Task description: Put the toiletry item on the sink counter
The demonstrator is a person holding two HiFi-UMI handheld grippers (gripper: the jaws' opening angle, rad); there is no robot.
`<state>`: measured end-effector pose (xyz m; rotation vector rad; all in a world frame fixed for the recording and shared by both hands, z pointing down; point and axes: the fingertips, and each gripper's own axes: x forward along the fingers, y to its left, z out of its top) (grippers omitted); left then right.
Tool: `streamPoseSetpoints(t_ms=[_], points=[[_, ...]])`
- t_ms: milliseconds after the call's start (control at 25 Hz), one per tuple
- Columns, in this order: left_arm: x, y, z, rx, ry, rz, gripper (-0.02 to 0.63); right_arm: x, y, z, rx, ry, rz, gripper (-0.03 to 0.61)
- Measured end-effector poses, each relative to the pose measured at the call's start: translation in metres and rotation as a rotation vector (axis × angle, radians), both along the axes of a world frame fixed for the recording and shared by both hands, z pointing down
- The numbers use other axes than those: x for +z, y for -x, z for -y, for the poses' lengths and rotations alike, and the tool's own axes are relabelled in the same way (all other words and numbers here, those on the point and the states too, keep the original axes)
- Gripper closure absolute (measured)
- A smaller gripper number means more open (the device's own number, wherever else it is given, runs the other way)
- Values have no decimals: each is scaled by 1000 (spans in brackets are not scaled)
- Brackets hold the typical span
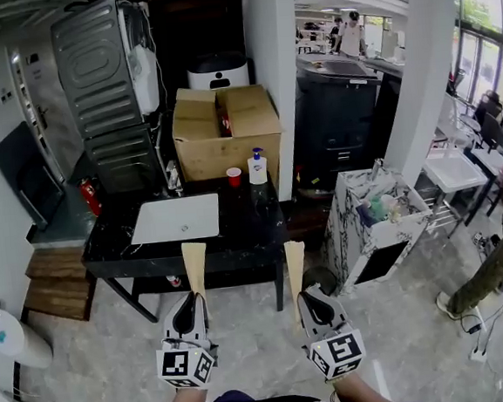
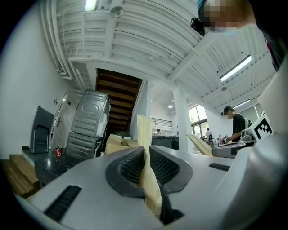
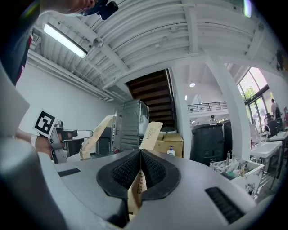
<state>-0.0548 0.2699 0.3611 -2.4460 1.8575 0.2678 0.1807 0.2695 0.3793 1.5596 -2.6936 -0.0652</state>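
Head view shows my left gripper (image 1: 193, 299) clamped tight on a tan paper sachet (image 1: 194, 262) and my right gripper (image 1: 302, 294) likewise on a second sachet (image 1: 294, 262), both short of the black sink counter (image 1: 245, 231), so either thin sachet may slip if I jolt.

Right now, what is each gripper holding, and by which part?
The left gripper pinches a tan packet by its near end; the right gripper pinches a second packet likewise.
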Motion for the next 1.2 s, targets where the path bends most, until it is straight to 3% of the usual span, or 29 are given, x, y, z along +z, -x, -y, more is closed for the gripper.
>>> streamPoseSetpoints(t_ms=[320,640,880,1200], points=[[20,6,43,-12,30,7,569,18,7,46,-19,33,12,538],[25,53,143,-13,27,-27,569,14,54,143,-27,35,-7,538],[10,95,218,5,-9,-40,569,-12,102,219,-25,-15,-15,538],[14,112,296,30,9,-61,570,-11,122,287,4,2,-3,538]])
